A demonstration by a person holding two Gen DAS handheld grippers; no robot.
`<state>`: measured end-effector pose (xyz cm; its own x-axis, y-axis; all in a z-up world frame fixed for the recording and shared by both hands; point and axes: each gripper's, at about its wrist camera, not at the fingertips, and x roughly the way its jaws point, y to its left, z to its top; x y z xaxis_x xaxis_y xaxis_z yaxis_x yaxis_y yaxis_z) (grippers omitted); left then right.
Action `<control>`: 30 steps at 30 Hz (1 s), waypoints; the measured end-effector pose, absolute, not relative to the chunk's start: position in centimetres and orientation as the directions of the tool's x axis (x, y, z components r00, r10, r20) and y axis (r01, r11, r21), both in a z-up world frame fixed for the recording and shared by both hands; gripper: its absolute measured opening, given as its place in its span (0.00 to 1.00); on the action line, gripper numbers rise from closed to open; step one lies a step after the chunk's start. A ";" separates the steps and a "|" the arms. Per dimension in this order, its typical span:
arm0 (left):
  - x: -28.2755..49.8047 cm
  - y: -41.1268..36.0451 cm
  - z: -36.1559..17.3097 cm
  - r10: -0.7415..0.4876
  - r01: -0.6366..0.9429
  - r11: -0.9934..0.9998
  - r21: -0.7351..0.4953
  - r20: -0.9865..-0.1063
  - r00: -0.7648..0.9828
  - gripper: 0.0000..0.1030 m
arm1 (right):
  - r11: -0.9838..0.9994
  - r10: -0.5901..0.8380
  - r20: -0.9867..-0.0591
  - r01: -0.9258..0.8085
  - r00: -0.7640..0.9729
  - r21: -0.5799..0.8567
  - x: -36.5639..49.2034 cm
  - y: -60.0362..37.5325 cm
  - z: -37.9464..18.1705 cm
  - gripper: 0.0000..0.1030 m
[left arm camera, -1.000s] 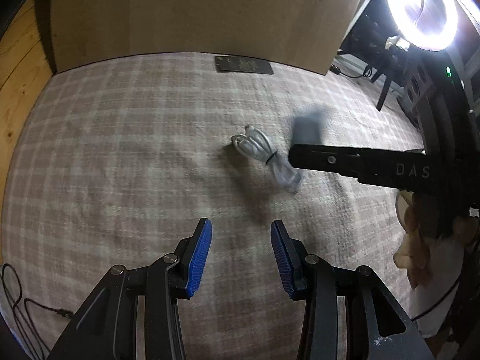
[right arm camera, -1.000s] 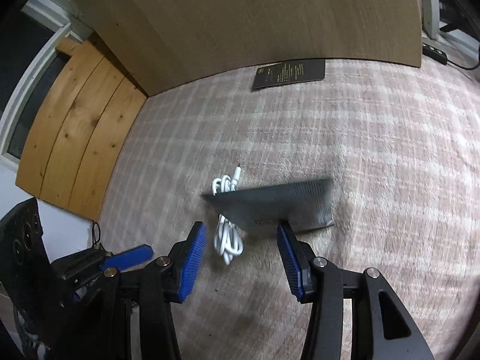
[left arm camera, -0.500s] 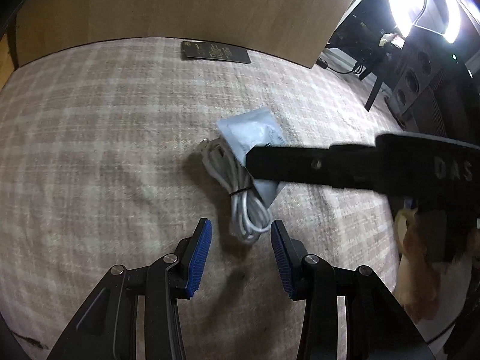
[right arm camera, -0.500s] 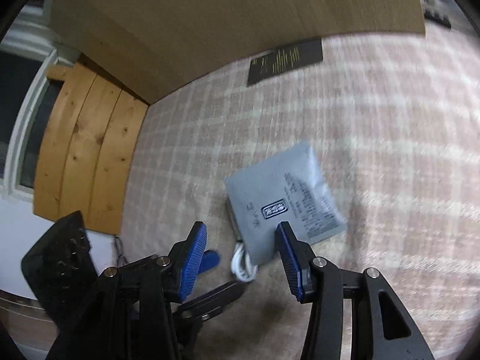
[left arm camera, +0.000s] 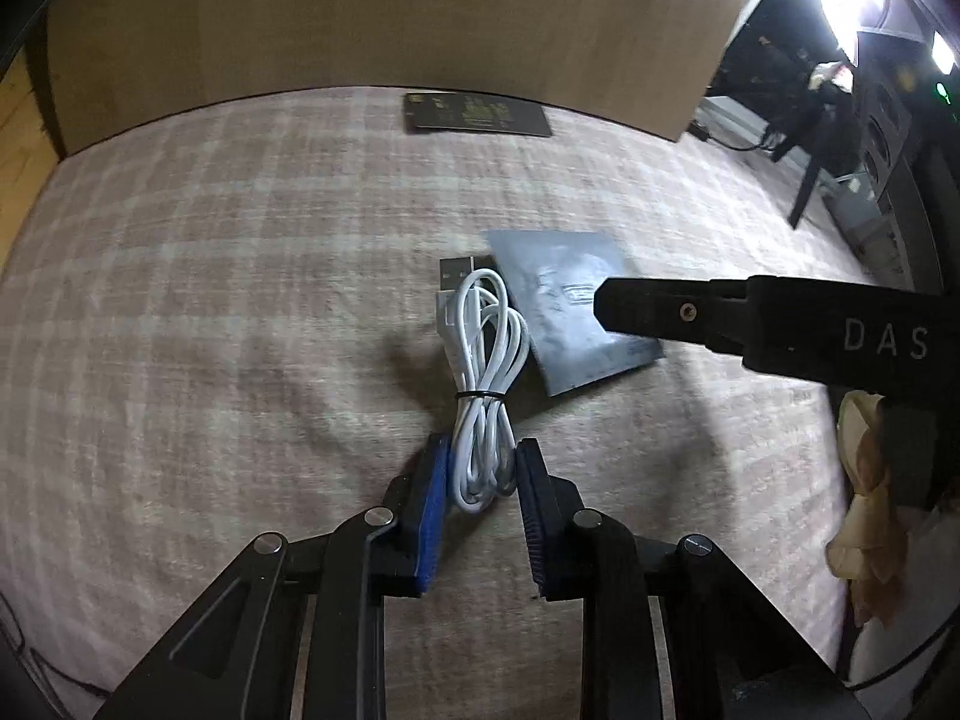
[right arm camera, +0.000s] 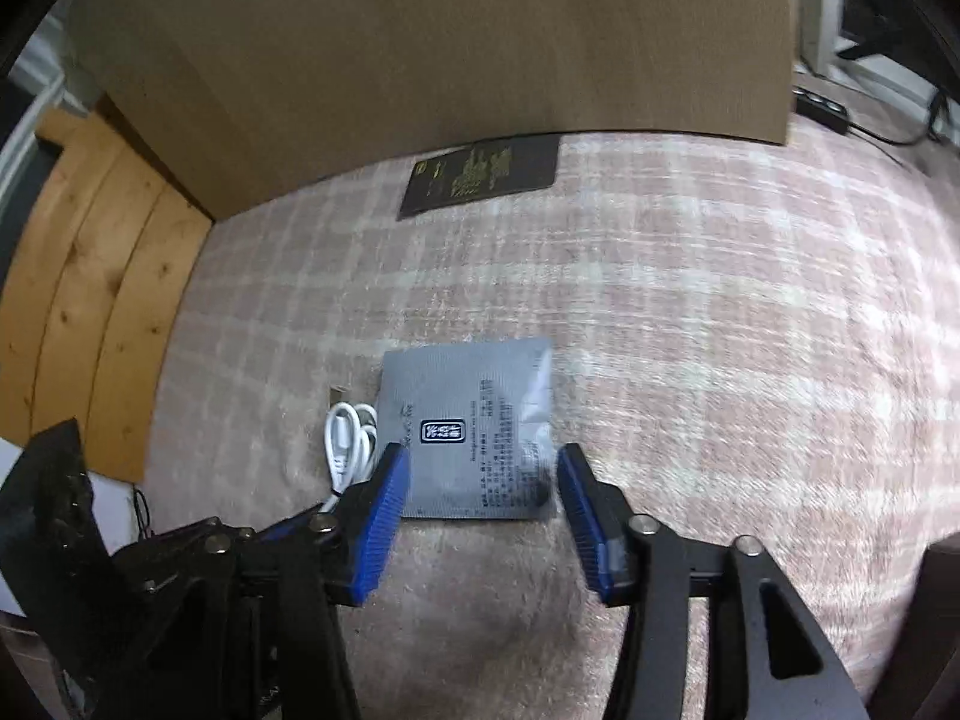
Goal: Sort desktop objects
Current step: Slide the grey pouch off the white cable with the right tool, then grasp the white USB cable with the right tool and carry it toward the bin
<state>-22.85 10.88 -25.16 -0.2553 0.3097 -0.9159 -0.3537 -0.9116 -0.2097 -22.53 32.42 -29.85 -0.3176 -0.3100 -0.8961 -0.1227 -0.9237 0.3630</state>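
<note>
A coiled white USB cable [left arm camera: 483, 360] lies on the pink checked cloth, tied at its middle. My left gripper [left arm camera: 478, 468] has closed on the cable's near loop, its blue pads touching both sides. A flat grey foil packet [right arm camera: 474, 429] lies beside the cable, also in the left wrist view [left arm camera: 561, 294]. My right gripper [right arm camera: 480, 480] is open, its jaws standing either side of the packet's near edge, not gripping it. The cable also shows in the right wrist view [right arm camera: 348, 441], left of the packet.
A black card with yellow print [left arm camera: 477, 114] lies at the cloth's far edge against a brown board [right arm camera: 420, 48]. Wooden planks [right arm camera: 78, 276] border the left side. A bright ring lamp and dark stands [left arm camera: 840, 60] are at the right.
My left gripper moved forward onto the cable and closed on it. My right gripper let the grey packet down flat on the cloth and now stands open around it.
</note>
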 end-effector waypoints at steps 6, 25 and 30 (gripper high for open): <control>-21.9 8.4 -25.2 0.326 -0.326 -0.915 -0.237 -0.911 -0.253 0.24 | -0.891 -0.399 -0.858 -0.084 -0.325 0.446 -21.9 30.8 -29.4 0.51; -16.6 11.8 -20.9 0.507 -0.396 -0.829 -0.395 -0.830 -0.234 0.24 | -0.733 -0.613 -0.730 -0.128 -0.302 0.668 -15.4 30.9 -29.7 0.21; -14.9 17.9 -19.4 0.543 -0.496 -0.773 -0.395 -0.816 -0.197 0.24 | -0.747 -0.549 -0.746 -0.181 -0.377 0.640 -11.9 35.8 -27.8 0.21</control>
<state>-14.90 17.87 -19.37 -0.1975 0.5434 -0.8159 -0.4965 -0.7731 -0.3947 -11.89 35.76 -27.76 -0.3767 -0.5488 -0.7463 -0.1807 -0.7466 0.6403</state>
